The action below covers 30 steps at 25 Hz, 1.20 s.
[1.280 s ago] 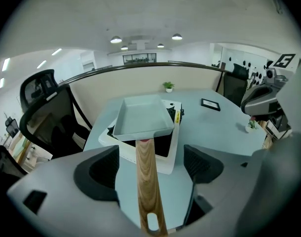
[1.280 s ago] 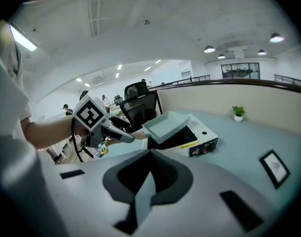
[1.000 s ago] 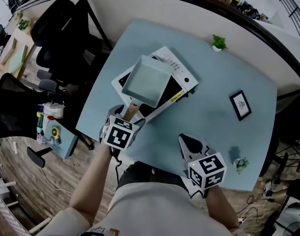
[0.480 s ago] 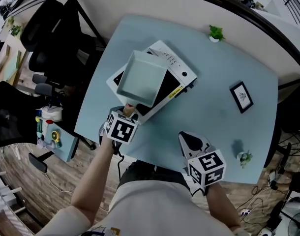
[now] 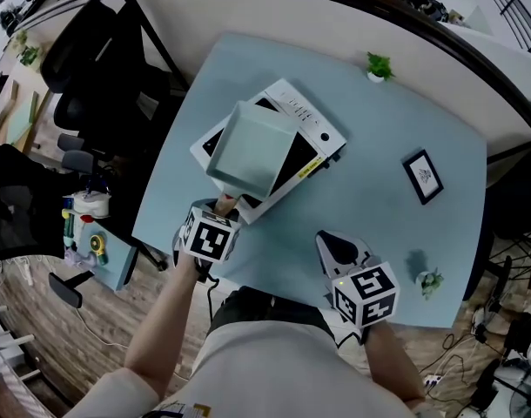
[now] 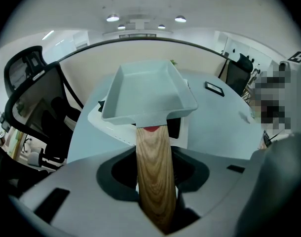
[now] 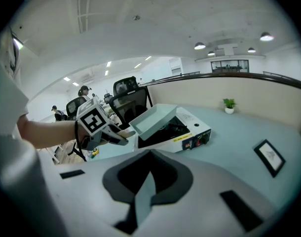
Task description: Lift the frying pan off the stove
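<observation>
On the stove (image 5: pixel 311 118): frying pan (image 5: pixel 252 146), square and pale, handle toward the person.
Left gripper (image 5: pixel 220 209): jaws closing on the wooden handle (image 6: pixel 153 167), pads meeting its sides.
Right gripper (image 7: pixel 146 184): jaws together, empty.
Handling: rigid, likely front-heavy; grip handle firmly, close to the pan.

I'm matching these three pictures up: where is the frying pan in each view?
Head view: the frying pan is upper centre, over the stove.
Left gripper view: centre, with its wooden handle running toward the camera.
Right gripper view: centre-left, tilted above the stove.
Shared landmark: the white stove, under the pan in all three views.
</observation>
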Tool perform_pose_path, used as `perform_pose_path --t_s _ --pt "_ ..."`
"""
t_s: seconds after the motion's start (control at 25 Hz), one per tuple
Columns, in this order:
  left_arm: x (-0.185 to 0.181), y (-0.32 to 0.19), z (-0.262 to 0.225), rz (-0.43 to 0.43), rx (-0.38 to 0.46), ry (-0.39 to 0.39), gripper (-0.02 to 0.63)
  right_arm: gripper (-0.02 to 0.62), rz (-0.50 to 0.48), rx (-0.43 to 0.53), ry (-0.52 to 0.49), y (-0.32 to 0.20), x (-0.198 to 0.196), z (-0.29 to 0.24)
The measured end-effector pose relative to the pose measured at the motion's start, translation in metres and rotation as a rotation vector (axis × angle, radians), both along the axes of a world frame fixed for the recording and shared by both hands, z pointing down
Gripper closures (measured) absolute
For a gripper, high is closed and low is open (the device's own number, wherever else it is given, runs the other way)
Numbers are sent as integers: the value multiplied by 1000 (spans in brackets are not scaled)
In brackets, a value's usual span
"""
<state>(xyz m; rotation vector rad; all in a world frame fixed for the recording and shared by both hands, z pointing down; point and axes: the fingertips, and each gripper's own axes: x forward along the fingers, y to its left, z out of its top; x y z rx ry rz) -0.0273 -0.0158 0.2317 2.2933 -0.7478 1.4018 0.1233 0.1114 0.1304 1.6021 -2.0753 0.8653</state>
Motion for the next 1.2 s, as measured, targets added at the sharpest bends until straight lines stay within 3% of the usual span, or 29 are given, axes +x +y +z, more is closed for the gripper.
perform_pose_path --t_s 0.12,0.4,0.76,1.2 --pt "-6 4 -14 -13 40 27 446 592 2 28 9 -5 1 -13" --pt "-24 -3 -89 -27 232 94 446 592 18 131 38 -17 7 -63" --pt "-53 -11 -204 -108 444 206 446 592 90 376 118 -36 39 -175" --pt "-78 14 -319 -131 680 326 446 592 84 637 273 -7 27 -297"
